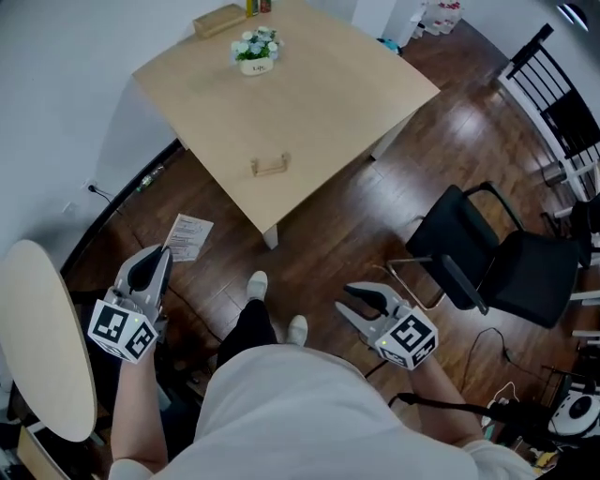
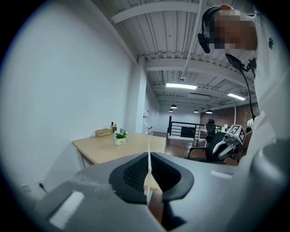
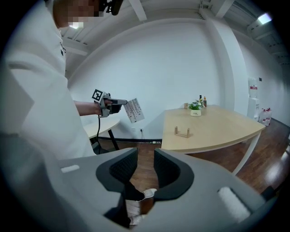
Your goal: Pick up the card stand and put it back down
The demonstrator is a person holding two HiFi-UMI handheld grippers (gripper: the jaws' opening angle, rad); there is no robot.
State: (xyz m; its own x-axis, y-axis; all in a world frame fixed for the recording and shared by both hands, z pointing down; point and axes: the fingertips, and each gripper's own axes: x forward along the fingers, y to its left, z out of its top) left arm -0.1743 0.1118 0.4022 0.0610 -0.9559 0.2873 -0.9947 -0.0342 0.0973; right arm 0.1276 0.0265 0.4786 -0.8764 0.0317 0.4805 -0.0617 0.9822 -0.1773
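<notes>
The small wooden card stand (image 1: 269,166) sits upright near the front edge of the light wooden table (image 1: 319,103), and also shows as the card stand (image 3: 182,132) in the right gripper view. My left gripper (image 1: 161,258) is low at the left, well short of the table, shut on a white printed card (image 1: 188,236). The card (image 2: 148,152) shows edge-on between the jaws. My right gripper (image 1: 347,300) hangs open and empty over the floor at the right. Across the room the left gripper (image 3: 118,103) holds the card (image 3: 133,110).
A potted plant (image 1: 255,49) and a wooden box (image 1: 218,19) stand at the table's far side. A black chair (image 1: 497,258) is at the right, a round pale table (image 1: 42,337) at the left. The person's feet (image 1: 277,305) are on the wood floor.
</notes>
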